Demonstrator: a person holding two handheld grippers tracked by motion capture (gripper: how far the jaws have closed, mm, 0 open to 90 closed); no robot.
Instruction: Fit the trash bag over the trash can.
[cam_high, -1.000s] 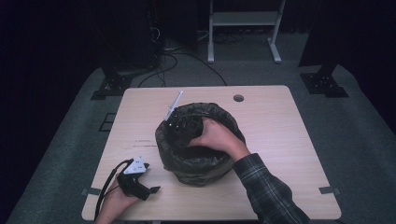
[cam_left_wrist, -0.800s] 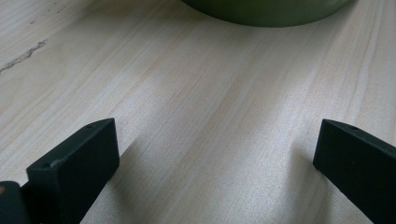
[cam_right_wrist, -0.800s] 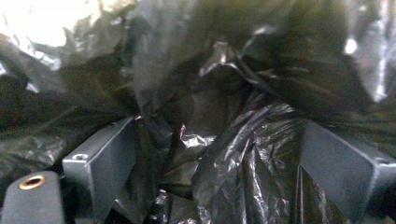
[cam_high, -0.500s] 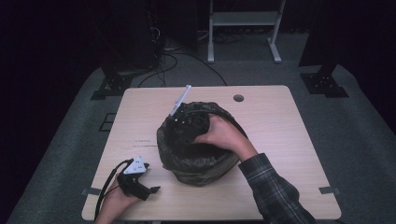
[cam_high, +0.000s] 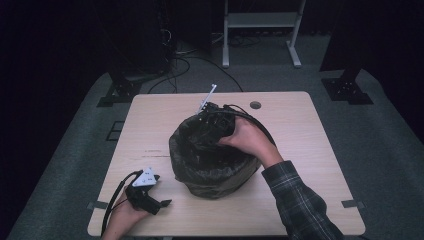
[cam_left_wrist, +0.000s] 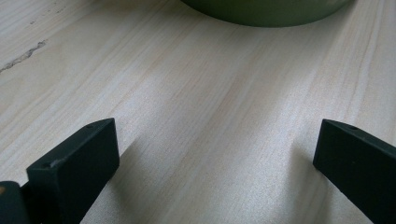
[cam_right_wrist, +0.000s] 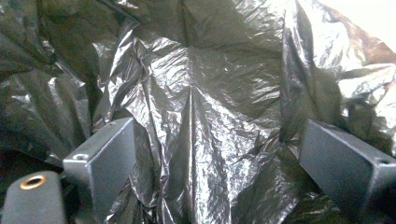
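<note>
Bin liner straight ahead of our right hand-held gripper, jaws spread | left hand-held gripper spread, resting on desk.

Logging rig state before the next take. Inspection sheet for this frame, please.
Surface: light wood table, with a dark scratch near the left tool and a round grommet hole at the far edge.
Job's things: round bin lined with a black plastic bag, mid-table.
Clutter: nothing seen.
Grippers: left tool open, resting low over bare wood at the near left corner; right tool open, inside the bin facing crumpled bag.
Cables: black lead loops from the left tool; more lie on the floor beyond.
Surroundings: grey carpet, white stand frame, dark backdrop.
</note>
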